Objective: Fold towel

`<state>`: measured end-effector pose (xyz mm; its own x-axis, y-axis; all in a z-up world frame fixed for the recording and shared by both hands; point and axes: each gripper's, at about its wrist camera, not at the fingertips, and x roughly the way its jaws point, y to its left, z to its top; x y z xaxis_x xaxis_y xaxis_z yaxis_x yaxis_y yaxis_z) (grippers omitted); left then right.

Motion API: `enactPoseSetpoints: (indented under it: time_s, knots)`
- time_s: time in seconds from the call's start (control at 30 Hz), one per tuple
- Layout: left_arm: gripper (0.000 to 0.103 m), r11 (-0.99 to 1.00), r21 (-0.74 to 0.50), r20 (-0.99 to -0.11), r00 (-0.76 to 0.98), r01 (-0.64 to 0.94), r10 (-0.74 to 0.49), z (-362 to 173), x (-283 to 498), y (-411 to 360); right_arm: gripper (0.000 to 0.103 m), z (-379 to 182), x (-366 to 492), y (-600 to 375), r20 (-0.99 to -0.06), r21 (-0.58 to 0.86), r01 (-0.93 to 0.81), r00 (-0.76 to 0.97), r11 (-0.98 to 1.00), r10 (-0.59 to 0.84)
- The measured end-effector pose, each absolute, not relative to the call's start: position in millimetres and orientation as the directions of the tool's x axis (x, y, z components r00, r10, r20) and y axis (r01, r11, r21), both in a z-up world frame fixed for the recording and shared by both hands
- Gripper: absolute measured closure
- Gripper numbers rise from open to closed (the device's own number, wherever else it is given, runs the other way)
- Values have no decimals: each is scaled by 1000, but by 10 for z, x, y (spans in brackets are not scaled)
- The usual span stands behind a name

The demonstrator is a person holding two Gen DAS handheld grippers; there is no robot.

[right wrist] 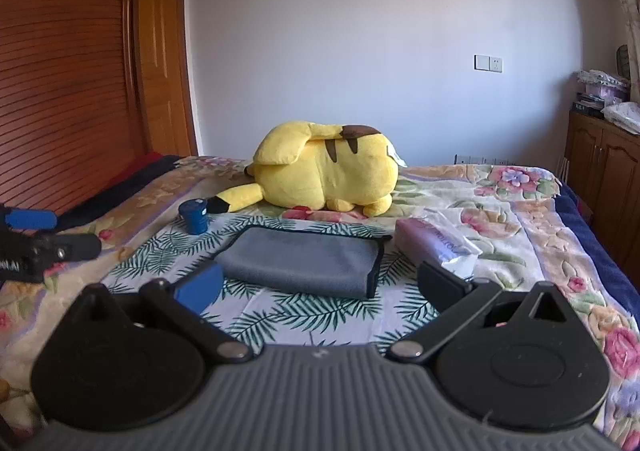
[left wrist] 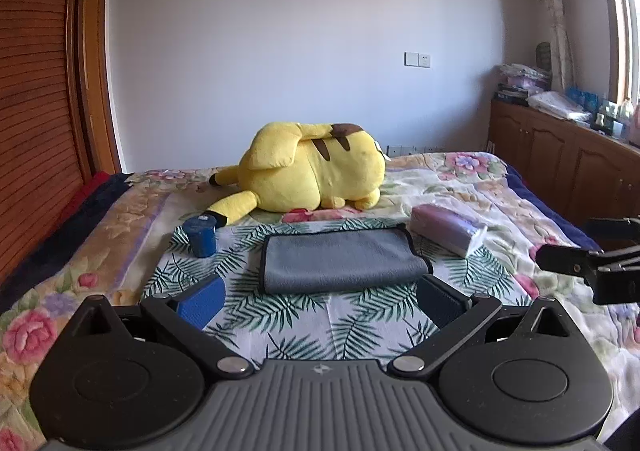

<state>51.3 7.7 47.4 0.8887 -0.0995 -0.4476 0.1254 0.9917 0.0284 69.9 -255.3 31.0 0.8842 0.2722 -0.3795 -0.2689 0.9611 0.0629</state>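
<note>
**Left wrist view: folded towel lies crosswise, both grippers spread**

Left wrist view shows the grey towel (left wrist: 344, 260) folded on a leaf-print cloth (left wrist: 288, 323) on the bed (left wrist: 500, 187), its long axis running 9 to 3 o'clock, rounded fold toward the camera. The left gripper (left wrist: 320, 297) is spread wide, clear of it. The right gripper (right wrist: 320, 287) is likewise spread, holding nothing. A cup (left wrist: 200, 237) stands at 10 o'clock, a pack (left wrist: 448, 229) at 2, a plush (left wrist: 316, 171) at 12
</note>
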Motion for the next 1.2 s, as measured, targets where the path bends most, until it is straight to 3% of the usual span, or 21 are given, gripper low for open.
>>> enactPoseSetpoints:
  time_s: [0.8,1.2]
  knots:
    - [0,994,33,-523,849,108,-75,-351,248,-31,0,-208,373,-2438,-448,91,-240,857,966,255]
    - [0,996,30,-526,849,83,-54,-496,276,9,0,-432,396,-2385,-472,68,-226,851,972,231]
